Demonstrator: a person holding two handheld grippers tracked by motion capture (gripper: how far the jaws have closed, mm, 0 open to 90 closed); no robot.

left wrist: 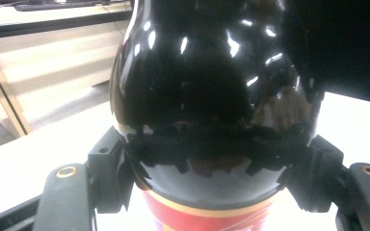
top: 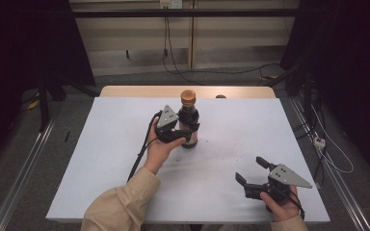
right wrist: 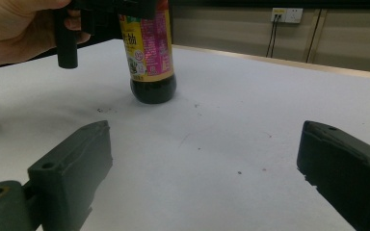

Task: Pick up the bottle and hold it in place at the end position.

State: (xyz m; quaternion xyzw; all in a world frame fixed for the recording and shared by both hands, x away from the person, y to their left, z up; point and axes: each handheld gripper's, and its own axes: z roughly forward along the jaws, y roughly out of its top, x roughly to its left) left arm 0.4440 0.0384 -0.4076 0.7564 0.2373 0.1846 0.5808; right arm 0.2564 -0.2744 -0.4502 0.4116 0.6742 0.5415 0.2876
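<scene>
A dark sauce bottle [top: 189,114] with an orange-brown cap and a red label stands upright on the white table top [top: 111,159], near its far middle. My left gripper [top: 191,133] comes at it from the left and is shut on the bottle's body. In the left gripper view the glossy black bottle [left wrist: 212,72] sits tight between both jaws, above the red label. My right gripper [top: 249,168] rests near the front right edge, open, with nothing between its jaws. In the right gripper view [right wrist: 204,159] the bottle [right wrist: 150,53] stands farther off, held from above left.
The white sheet covers a wooden table whose far edge [top: 188,91] shows behind the bottle. Metal rails [top: 29,163] run along the floor on both sides. Cables [top: 327,149] lie on the floor to the right. Bare table lies between the two grippers.
</scene>
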